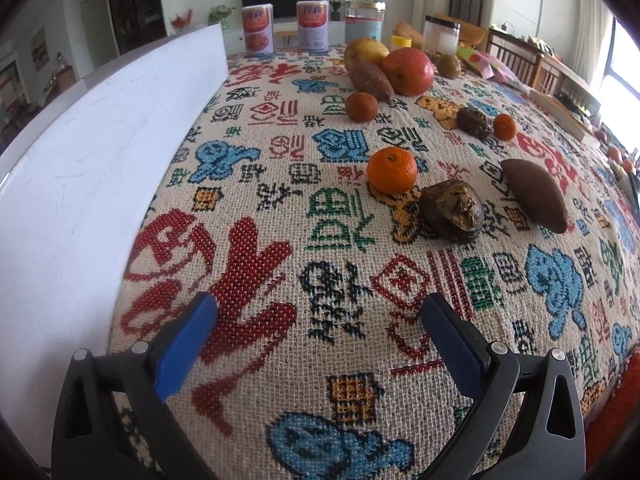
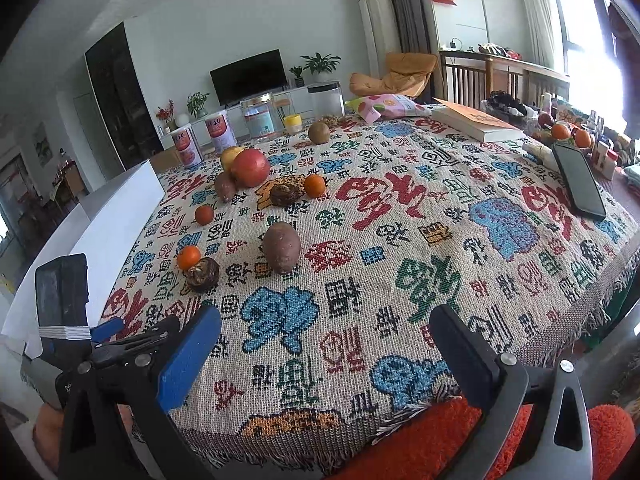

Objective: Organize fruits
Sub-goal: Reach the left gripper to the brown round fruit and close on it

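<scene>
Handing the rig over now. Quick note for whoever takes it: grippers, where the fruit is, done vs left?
Left gripper: open, empty, low over the tablecloth near the front edge.
Right gripper: open, empty, also at the front edge.
Fruit is loose on the cloth: nearest tangerine touching a dark taro, sweet potato to their right; farther back a small tangerine, second taro and tangerine; red apple, pear and another sweet potato clustered; kiwi behind.
Done: nothing visibly grouped. Left: all of it.
</scene>
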Available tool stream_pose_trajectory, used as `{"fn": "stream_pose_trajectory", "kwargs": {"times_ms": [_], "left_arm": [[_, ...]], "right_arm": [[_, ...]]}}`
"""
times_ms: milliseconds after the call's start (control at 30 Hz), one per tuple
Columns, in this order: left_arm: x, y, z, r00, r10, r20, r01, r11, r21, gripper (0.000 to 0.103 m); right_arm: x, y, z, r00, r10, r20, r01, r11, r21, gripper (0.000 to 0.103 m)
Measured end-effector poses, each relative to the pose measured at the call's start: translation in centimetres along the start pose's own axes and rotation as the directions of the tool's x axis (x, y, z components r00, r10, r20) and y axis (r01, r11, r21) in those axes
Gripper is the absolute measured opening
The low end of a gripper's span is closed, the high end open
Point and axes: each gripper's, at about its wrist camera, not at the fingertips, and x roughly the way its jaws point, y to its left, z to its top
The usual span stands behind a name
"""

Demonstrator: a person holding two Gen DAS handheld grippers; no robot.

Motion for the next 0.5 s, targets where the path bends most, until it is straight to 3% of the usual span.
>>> {"fn": "stream_pose_trajectory", "kwargs": {"times_ms": [167, 300, 400, 500], "left_arm": [[0.2, 0.2, 0.8, 0.997, -0.049, -0.067, 0.052, 0.998, 0.045, 0.102], [-0.1, -0.2, 2.4, 0.965, -0.243, -0.096, 0.247, 0.968, 0.032, 0.101], [0.1, -2.1, 3.9, 0.961, -0.266, -0.081, 0.271, 0.961, 0.049, 0.100], [1.3, -4.2, 5.3, 0.967, -0.243, -0.078, 0.248, 0.967, 0.060, 0.100]], "right_arm": [[0.2, 0.3, 0.0, 1.000, 0.006, -0.001, -0.006, 1.000, -0.022, 0.103], [0.2, 0.7, -0.1, 1.000, 0.008, 0.002, -0.008, 0.999, -0.044, 0.103], [0.3, 0.5, -0.1, 1.000, 0.015, -0.003, -0.015, 0.999, -0.036, 0.103], [0.1, 0.3, -0.1, 1.000, 0.022, 0.002, -0.022, 0.999, -0.026, 0.103]]}}
